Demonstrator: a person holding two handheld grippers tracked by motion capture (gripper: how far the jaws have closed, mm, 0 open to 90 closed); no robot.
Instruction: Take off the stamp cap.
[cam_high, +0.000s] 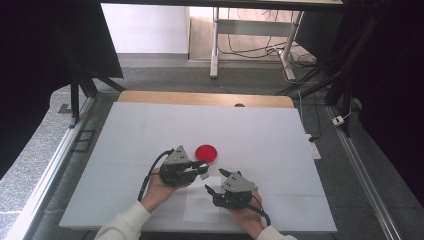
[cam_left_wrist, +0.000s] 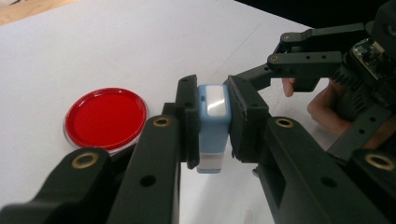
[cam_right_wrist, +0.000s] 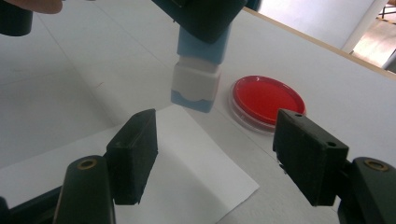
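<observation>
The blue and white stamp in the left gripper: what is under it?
The stamp hangs in the air, held by the left gripper. Under it lies a white paper sheet on the table. The stamp's bottom face cannot be seen.

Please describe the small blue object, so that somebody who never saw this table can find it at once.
On the white table, near the front edge, find the round red dish. Just beside it, the left gripper clamps a small light-blue and white block above a white paper sheet. It is the only blue thing there.
</observation>
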